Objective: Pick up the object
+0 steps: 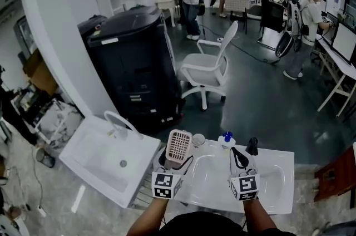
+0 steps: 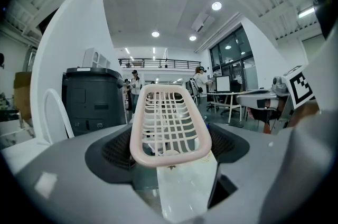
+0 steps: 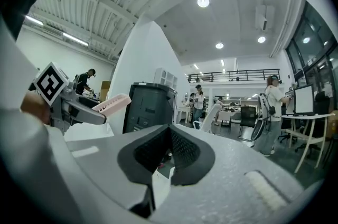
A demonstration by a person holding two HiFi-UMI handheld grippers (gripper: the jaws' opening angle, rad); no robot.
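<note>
Clamped in the left gripper [image 2: 170, 150]: a pink basket [image 2: 136, 136], with the dark pads set wide apart and pressing on its two long sides. Held clear of any surface, slatted open face turned toward that gripper's camera, top tipped slightly back.

In the head view, at lower centre: the left gripper [image 1: 171, 164] with the pink basket [image 1: 179, 147] standing up out of it, over the left end of a white basin [image 1: 275, 187]. Just right of it: the right gripper [image 1: 240, 158], pointing up the frame over the same basin. In the right gripper view, at centre: the right gripper [image 3: 170, 150] with pads drawn together into a narrow V and nothing between them. At the left edge of that view: the left gripper [image 3: 79, 108] and the pink basket [image 3: 112, 103] sticking out of it.

Along the far rim of the white basin, from left to right: a small round pot [image 1: 198, 140], a bottle with a blue cap [image 1: 226, 139], and a small dark thing [image 1: 252, 146] too unclear to name.

At lower left of the head view: a square sink [image 1: 89, 158] with a curved tap [image 1: 119, 121]. Behind it, at upper centre-left: a black cabinet [image 1: 130, 62]. To its right: a white chair [image 1: 208, 65] on the dark floor. Across the top of the frame: several people standing among desks.
</note>
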